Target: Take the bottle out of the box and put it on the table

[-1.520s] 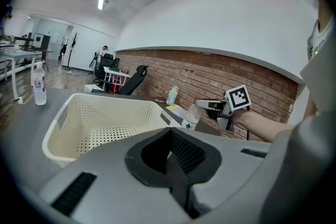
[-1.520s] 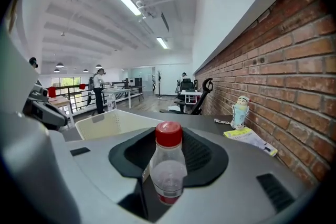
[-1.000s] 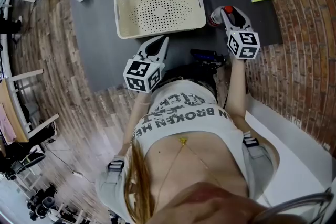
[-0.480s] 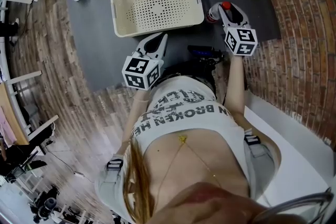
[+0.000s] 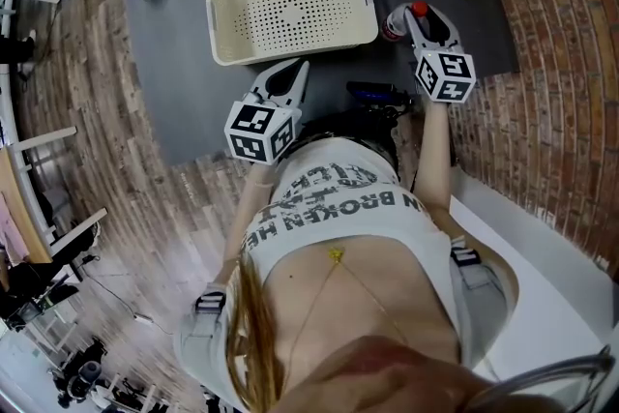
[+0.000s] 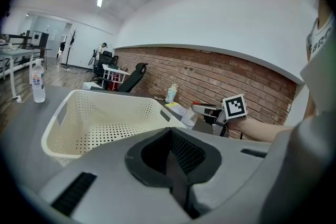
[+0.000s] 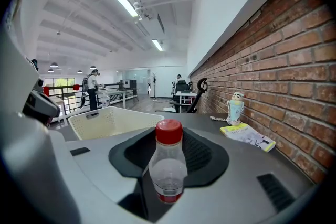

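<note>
Right gripper view: right gripper (image 5: pixel 414 17) clamps the bottle (image 7: pixel 168 168), right of the box (image 5: pixel 290 51). Release before its base seats on the table (image 5: pixel 174 63) and it tips. Left gripper (image 6: pixel 171 153) jaws together, empty.

The person wears a white T-shirt (image 5: pixel 334 208) printed with dark block lettering, a thin gold chain (image 5: pixel 337 258) and grey shoulder straps (image 5: pixel 476 290) with black buckles (image 5: pixel 211 304). The left tongs (image 5: pixel 295 74) and right tongs (image 5: pixel 422 15) are pale grey with black ribbed pads. Each carries a white cube (image 5: pixel 261 132) of black square markers.
</note>
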Tool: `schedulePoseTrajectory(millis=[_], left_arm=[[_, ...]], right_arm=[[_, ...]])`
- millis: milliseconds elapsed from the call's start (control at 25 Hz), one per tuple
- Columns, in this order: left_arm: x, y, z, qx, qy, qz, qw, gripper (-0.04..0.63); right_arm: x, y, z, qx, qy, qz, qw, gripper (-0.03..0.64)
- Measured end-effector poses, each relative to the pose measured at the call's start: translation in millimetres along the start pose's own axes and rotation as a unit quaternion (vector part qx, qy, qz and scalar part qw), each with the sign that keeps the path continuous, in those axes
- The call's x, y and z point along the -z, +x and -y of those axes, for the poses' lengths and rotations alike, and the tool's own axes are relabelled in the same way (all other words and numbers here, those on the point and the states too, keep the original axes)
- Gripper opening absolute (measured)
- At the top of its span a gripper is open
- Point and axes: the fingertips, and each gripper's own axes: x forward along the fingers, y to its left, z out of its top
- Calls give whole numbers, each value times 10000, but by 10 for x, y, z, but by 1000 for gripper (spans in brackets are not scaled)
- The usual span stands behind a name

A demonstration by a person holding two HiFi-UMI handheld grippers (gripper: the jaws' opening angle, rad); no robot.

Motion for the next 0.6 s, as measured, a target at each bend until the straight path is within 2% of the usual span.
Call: schedulePoseTrajectory(millis=[480,600], left_arm=[[-3,-20,-35,-37,-29,62,10000,3],[-15,-26,-39,-42,-30,85,10000,3]], right_arm=[[5,17,-33,-96,27,-51,9999,150],[-56,-30,-45,-29,-100,0,9999,184]])
